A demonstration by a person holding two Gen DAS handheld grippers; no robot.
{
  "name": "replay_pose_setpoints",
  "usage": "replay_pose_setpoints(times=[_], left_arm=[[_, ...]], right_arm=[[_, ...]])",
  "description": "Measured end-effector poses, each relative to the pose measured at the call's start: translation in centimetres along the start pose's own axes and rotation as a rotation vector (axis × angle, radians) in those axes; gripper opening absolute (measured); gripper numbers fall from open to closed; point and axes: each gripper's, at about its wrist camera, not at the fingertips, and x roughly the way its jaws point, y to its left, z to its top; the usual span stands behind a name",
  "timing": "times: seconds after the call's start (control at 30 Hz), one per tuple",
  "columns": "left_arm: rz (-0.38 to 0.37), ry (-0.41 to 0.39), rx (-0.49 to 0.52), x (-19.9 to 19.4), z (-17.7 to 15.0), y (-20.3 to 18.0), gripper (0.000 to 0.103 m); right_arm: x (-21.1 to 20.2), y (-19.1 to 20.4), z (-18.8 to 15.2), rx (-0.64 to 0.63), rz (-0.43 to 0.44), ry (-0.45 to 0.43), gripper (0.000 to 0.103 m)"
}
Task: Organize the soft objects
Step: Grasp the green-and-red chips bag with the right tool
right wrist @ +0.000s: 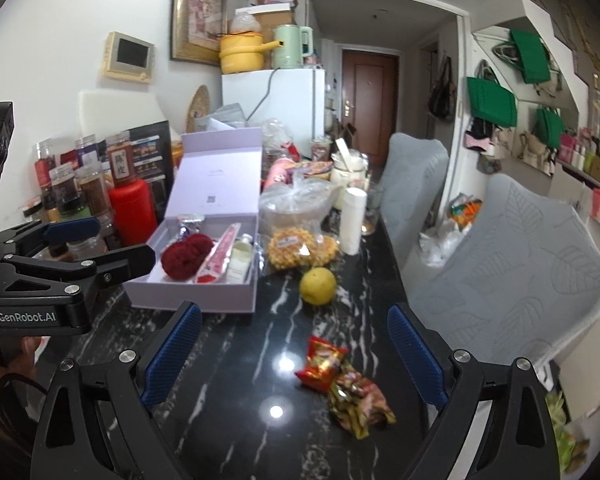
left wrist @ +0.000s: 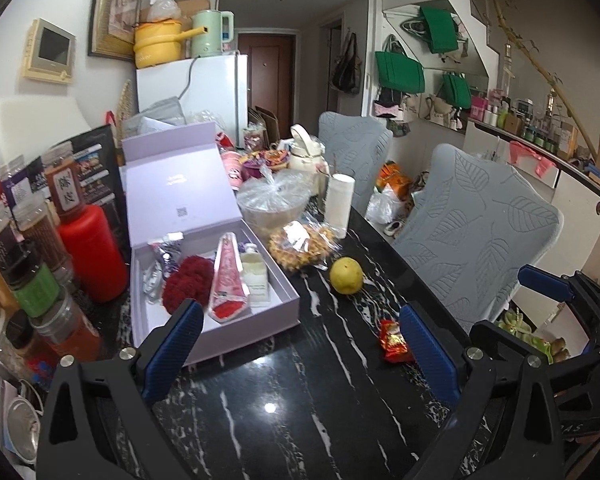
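Note:
An open lavender box (left wrist: 276,304) (right wrist: 204,300) lies on the black marble table (left wrist: 300,400). It holds a dark red fluffy piece (left wrist: 188,284) (right wrist: 186,254), a pink packet (left wrist: 230,280) and a small bottle (left wrist: 256,276). My left gripper (left wrist: 300,352) is open over bare table just in front of the box. A red snack packet (left wrist: 394,340) lies by its right finger. My right gripper (right wrist: 294,360) is open, and the red packet (right wrist: 322,364) and a yellow-green packet (right wrist: 360,404) lie on the table between its fingers, untouched.
A yellow fruit (left wrist: 346,276) (right wrist: 318,286), a bag of waffles (left wrist: 302,246), a white roll (left wrist: 340,204) and a wrapped bowl (left wrist: 274,200) stand behind. A red bottle (left wrist: 94,256) and spice jars crowd the left. Grey chairs (left wrist: 476,232) line the table's right edge.

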Motion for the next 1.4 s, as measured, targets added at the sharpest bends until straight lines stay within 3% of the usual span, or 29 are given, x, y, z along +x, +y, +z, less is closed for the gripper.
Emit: replay_pose_setpoints(times=[0.5,0.83,1.1,1.4], left_arm=[[-0.092,0.092,0.0,4.9,-2.5,-3.8,0.1],[-0.133,0.185,0.032,8.8,-4.4,-6.2,0.1],[-0.131,0.236,0.067,11.0,-5.7,-7.3,0.1],[-0.131,0.295,0.01,13.7,-5.7,-6.5,0.1]], right_arm=[[1.1,-5.5,-5.2,0.12,-0.054,0.067,0.095],[4.1,-7.8,-8.3,0.152,-0.06,0.131,0.095],[7.7,-9.2,-9.7,0.161,-0.002,0.207,0.095],[12.1,-9.5,-10.2,0.144,0.137,0.324,0.095]])
